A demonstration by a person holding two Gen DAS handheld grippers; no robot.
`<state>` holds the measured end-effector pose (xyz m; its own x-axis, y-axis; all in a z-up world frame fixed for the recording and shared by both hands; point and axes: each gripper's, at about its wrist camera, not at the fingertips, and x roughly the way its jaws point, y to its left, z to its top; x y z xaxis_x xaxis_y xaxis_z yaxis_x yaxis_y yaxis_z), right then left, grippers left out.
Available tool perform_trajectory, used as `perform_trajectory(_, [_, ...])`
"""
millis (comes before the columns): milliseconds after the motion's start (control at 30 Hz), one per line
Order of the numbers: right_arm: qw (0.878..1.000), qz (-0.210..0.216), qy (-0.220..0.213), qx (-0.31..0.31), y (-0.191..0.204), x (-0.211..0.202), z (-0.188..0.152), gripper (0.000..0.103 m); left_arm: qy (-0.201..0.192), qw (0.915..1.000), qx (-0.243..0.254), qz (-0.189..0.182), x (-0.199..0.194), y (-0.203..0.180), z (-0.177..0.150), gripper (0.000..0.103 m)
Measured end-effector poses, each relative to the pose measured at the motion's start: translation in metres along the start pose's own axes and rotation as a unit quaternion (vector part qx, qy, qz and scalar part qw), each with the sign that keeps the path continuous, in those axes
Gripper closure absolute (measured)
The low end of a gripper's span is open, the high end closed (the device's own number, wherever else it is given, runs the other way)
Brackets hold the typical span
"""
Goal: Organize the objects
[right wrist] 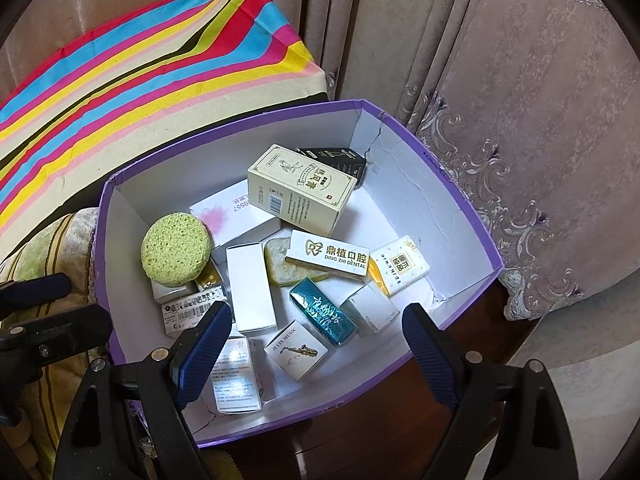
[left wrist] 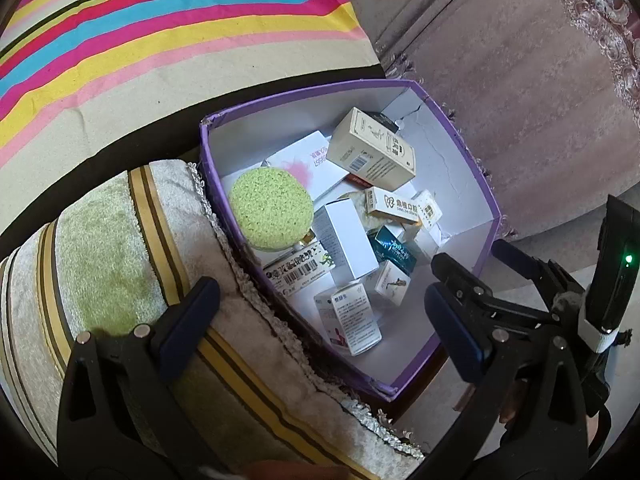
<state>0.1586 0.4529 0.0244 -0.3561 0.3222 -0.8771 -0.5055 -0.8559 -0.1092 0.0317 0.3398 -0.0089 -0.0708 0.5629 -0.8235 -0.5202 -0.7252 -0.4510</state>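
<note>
A purple box (left wrist: 452,168) (right wrist: 420,200) with white inner walls holds several small cartons. Among them lie a round green sponge (left wrist: 271,208) (right wrist: 176,248), a cream carton (left wrist: 370,150) (right wrist: 300,190), a white dental carton (right wrist: 326,260) and a teal carton (right wrist: 322,312). My left gripper (left wrist: 320,324) hangs open above the box's near left corner and the cushion edge, with nothing held. My right gripper (right wrist: 316,350) is open over the box's near rim, its pads apart from the cartons below. It also shows at the right of the left wrist view as the right gripper (left wrist: 474,256).
A bright striped cloth (left wrist: 160,32) (right wrist: 140,80) lies behind and left of the box. A green and beige striped cushion (left wrist: 120,260) presses against the box's left side. A mauve embroidered curtain (right wrist: 520,80) hangs on the right. Dark wood (right wrist: 360,420) shows under the box.
</note>
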Motion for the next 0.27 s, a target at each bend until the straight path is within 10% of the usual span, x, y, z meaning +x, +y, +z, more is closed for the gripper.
perform_trajectory(267, [1.000,0.001,0.001,0.000,0.0009,0.0013,-0.0009,0.015,0.001,1.0000,-0.002,0.005,0.0020,-0.0014,0.0009,0.001])
